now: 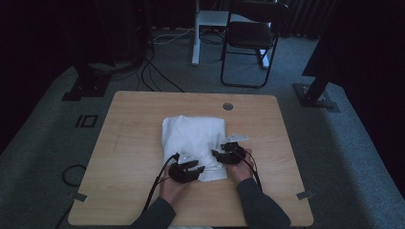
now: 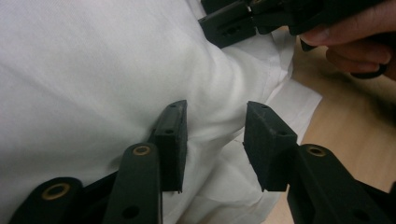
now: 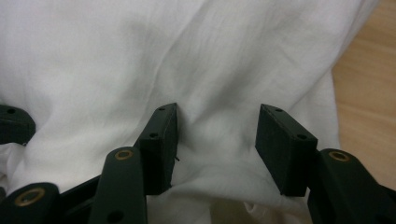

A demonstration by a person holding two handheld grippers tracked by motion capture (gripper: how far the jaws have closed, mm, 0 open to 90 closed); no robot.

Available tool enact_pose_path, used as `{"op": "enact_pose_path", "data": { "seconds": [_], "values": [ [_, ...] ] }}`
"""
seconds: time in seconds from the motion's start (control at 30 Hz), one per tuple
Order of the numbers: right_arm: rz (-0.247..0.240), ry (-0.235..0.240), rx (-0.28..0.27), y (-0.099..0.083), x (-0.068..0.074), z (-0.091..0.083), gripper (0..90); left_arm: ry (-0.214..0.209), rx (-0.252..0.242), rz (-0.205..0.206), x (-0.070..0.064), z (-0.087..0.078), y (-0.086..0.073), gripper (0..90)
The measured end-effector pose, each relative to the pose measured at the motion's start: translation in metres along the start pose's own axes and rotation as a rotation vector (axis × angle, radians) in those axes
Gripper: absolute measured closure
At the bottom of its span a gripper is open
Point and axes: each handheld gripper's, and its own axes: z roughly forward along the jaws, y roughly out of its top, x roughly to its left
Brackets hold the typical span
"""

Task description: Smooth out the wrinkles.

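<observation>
white cloth (image 1: 193, 140): folded, lying mid-surface (image 1: 133, 124), long axis running away from the person toward the far edge. left tongs (image 1: 198, 168): jaws spread, set over the near edge close to its right corner, nothing pinched; fabric bulging between them in the left gripper view (image 2: 215, 140). right tongs (image 1: 217, 155): jaws spread likewise, at the right edge just beyond, over creased cloth (image 3: 217, 140). both about equally near; cloth lying ahead of and beneath each. likely next: pinching the near-right corner.

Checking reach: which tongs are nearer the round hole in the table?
Right. The right tongs sit below the hole; the left tongs lie lower and further left.
</observation>
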Motion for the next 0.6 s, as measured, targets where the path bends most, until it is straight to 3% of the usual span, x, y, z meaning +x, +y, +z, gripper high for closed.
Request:
{"op": "enact_pose_path", "data": {
  "seconds": [0.13, 0.2, 0.33, 0.43, 0.6],
  "values": [
    [0.033, 0.004, -0.050, 0.006, -0.005, -0.008, 44.7, -0.021, -0.033, -0.024, 0.003, -0.010, 0.005, 55.3],
    [0.056, 0.014, -0.111, 0.006, -0.006, -0.023, 43.1, -0.018, -0.067, -0.015, 0.002, -0.023, 0.006, 52.9],
    [0.057, 0.002, -0.198, -0.004, -0.006, -0.058, 39.1, 0.016, -0.133, 0.009, 0.005, -0.055, 0.003, 50.7],
    [0.054, -0.007, -0.214, -0.018, -0.007, -0.076, 38.4, 0.057, -0.178, -0.012, 0.014, -0.072, 0.003, 50.7],
    [0.055, -0.022, -0.214, -0.035, -0.013, -0.092, 37.3, 0.110, -0.186, -0.004, 0.028, -0.090, -0.003, 49.8]
  ]
}}
